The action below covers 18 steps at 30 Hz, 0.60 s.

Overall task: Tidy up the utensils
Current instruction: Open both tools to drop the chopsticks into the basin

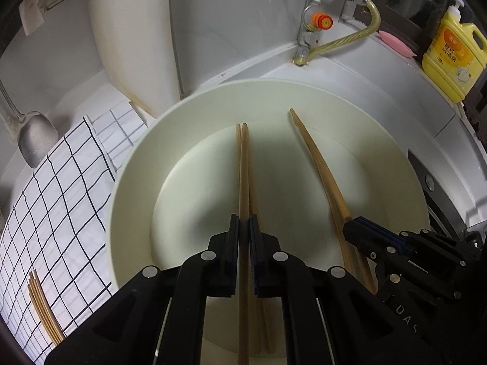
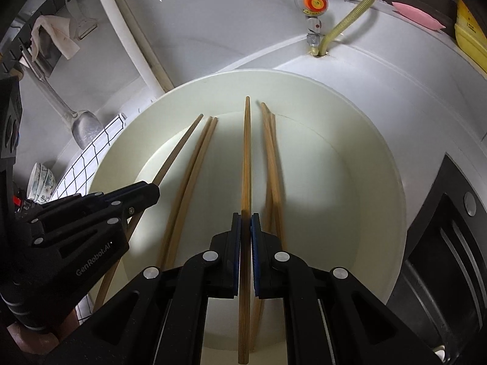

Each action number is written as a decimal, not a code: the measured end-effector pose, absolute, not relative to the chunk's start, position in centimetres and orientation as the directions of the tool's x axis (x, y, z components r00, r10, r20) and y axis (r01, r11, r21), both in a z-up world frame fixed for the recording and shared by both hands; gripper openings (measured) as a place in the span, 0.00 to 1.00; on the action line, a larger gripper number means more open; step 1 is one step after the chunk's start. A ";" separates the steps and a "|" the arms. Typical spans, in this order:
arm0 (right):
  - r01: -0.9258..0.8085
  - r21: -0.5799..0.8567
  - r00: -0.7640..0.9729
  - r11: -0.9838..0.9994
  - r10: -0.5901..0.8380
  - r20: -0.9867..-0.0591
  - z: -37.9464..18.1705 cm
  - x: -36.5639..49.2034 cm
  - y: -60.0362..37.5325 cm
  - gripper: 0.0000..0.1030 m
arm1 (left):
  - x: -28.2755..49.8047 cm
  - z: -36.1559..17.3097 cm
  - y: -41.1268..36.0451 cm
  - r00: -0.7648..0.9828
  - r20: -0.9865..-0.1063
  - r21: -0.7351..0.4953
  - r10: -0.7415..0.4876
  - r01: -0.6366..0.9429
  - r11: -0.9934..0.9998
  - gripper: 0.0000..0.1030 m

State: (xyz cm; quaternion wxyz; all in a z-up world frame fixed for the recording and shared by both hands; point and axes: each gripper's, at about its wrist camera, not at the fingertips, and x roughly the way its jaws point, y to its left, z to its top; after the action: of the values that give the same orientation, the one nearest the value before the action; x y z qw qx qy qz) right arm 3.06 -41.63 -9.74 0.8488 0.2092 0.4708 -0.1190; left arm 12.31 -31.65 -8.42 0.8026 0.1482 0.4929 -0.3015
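Observation:
A large cream bowl [image 1: 137, 182] holds several wooden chopsticks. In the left wrist view my left gripper [image 1: 244, 222] is shut on one chopstick [image 1: 243, 170] that points away over the bowl. My right gripper [image 1: 354, 223] shows at the right, shut on another chopstick [image 1: 316, 158]. In the right wrist view my right gripper [image 2: 246, 220] is shut on a chopstick [image 2: 246, 152] over the bowl [image 2: 380, 167]. The left gripper [image 2: 152, 190] appears at the left, holding a chopstick [image 2: 179, 149]. Loose chopsticks [image 2: 194, 164] lie in the bowl.
A checked cloth [image 1: 61, 200] lies left of the bowl with several chopsticks [image 1: 42, 310] on it. A metal spatula [image 1: 35, 140] hangs at the left. A gas valve and hose [image 1: 341, 39], a yellow soap bottle [image 1: 453, 57] and a stove [image 2: 450, 243] stand at the right.

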 end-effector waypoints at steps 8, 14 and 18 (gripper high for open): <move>0.425 0.224 0.540 0.877 -0.047 -0.840 -8.9 2.0 -42.3 0.14 | 12.2 -7.4 -30.8 0.384 -0.866 -0.025 -0.321 0.608 0.793 0.41; 0.421 0.222 0.552 0.879 -0.054 -0.832 -8.0 1.3 -41.8 0.25 | 12.5 -6.3 -28.8 0.419 -0.853 -0.021 -0.310 0.566 0.824 0.61; 0.413 0.221 0.559 0.884 -0.055 -0.827 -7.5 1.1 -41.1 0.29 | 12.3 -5.4 -27.6 0.433 -0.846 -0.027 -0.311 0.549 0.836 0.68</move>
State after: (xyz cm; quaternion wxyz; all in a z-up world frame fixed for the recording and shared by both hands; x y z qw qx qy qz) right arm 1.07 -41.11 -7.53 0.8601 0.1994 0.4494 -0.1360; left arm 12.29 -27.63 -5.37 0.8369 0.1272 0.4663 -0.2569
